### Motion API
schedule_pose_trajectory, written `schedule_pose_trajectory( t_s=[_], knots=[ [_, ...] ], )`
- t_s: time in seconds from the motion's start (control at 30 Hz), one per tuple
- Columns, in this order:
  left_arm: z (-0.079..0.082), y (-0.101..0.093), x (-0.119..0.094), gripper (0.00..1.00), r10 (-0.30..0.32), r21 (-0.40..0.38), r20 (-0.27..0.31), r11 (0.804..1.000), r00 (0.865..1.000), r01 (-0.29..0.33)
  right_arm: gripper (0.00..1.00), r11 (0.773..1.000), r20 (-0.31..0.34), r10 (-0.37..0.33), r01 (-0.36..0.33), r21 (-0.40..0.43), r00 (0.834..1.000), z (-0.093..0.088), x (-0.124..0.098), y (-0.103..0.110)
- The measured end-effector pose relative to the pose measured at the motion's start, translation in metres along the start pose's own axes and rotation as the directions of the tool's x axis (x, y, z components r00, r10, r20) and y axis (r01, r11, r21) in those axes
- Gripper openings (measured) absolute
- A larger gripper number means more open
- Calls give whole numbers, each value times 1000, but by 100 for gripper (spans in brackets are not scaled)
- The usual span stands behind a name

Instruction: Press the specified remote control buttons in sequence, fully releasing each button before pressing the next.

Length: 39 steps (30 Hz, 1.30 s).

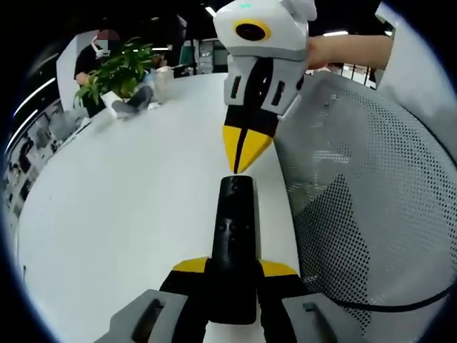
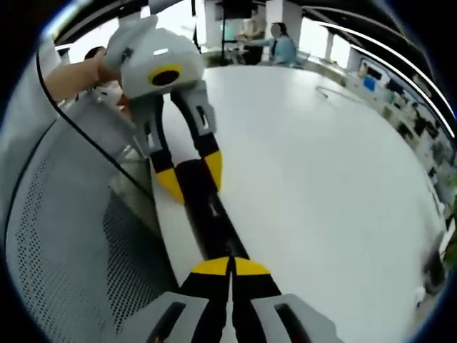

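Clamping a black remote control [image 1: 234, 246] between its yellow-tipped jaws, the left gripper [image 1: 234, 271] holds the near end of it, and the remote runs away from the camera, long and narrow, over the white worktop [image 1: 128, 214]. In the left gripper view the remote's far end lies just under the right gripper [image 1: 244, 166], which comes down from above with its two yellow tips drawn together into one point. That point sits at or just above the remote's far end; whether it is touching cannot be told from here.

In the right gripper view the right gripper [image 2: 230, 268] rises from the bottom with its jaws closed against each other, holding nothing, and the tips meet over the remote control [image 2: 211, 214]. The remote stretches from there up to the left gripper [image 2: 189, 175], whose yellow tips sit on either side of its body. A hand [image 2: 86, 71] grips the white housing of that gripper at the upper left.

Beside the remote, on the person's side, a grey mesh chair back [image 1: 371, 214] stands close against the worktop edge, with a thin dark cable hanging across it. Further off on the worktop a leafy green plant [image 1: 118, 71] stands in a white pot, with a person [image 1: 100, 53] seated behind it. Well apart across the room, more people [image 2: 275, 43] sit at the far edge of the worktop [image 2: 321, 179].
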<state>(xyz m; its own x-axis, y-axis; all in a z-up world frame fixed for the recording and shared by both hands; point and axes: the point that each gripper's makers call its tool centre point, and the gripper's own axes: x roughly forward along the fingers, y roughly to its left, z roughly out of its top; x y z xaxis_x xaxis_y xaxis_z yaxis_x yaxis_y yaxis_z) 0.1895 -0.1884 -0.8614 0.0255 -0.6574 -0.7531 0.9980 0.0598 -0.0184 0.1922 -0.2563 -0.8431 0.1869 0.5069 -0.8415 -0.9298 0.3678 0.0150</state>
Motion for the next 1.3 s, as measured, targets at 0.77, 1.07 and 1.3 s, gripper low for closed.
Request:
schedule_pose_trajectory(
  t_s=[0.77, 1.07, 1.3],
  knots=[
    [0, -2, -1, 25, 8, -8, 11, 1000, 1000, -8, 0, 991, -93, 25, -37, -129, 995, -4, 9, 1],
    [0, -3, 0, 25, 15, 2, -12, 1000, 1000, -15, 0, 988, -111, 37, -53, -147, 993, -6, 9, 1],
    [3, -5, 3, 31, 40, -37, 42, 999, 998, -38, 0, 992, -104, 24, -36, -118, 994, -7, 9, 2]
  ],
)
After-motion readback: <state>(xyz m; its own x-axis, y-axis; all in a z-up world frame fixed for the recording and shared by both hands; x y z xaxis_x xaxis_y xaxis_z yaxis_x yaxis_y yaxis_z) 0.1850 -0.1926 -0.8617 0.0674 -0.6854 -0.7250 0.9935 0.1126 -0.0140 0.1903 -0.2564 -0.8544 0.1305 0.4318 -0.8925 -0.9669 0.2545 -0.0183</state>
